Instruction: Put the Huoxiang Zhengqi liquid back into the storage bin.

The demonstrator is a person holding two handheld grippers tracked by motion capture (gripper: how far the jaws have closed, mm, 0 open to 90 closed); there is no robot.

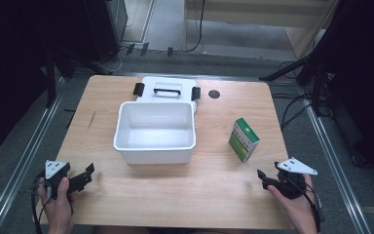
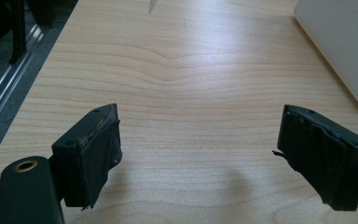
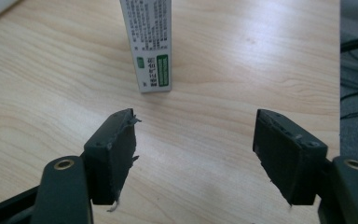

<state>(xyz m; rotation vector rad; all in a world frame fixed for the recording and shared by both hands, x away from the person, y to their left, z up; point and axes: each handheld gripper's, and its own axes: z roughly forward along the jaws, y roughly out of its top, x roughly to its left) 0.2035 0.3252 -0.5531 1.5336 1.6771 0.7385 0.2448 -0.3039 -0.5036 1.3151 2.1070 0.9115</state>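
High view shows the near edge of the wooden worktop (image 1: 175, 195), where two hands come in from the bottom. The left claw (image 1: 88, 174) sits at the near left corner, held in the person's left hand (image 1: 56, 202), with its grey three-cornered plate on top. In the left gripper view its jaws stand wide apart over bare wood with nothing between them, and a white wall of the bin (image 2: 349, 51) shows at the upper right, well clear of the jaws.

At the near right corner the right claw (image 1: 263, 178) is held in the right hand (image 1: 297, 204), pointing toward the middle of the worktop. In the right gripper view its jaws stand apart, empty, above the wood. The green and white carton (image 3: 149, 44) stands upright beyond them, nearer the left jaw's line than the right, and apart from both.

Farther in on the high view, the carton (image 1: 243, 139) stands on the right part of the worktop, just ahead of the right claw and to the right of the white bin (image 1: 155, 152). The bin is open and sits mid-worktop. Behind it, touching its far rim, lies the white lid (image 1: 168, 90) with a black handle and black latches at each side. A small dark round spot (image 1: 214, 94) lies on the wood to the right of the lid.
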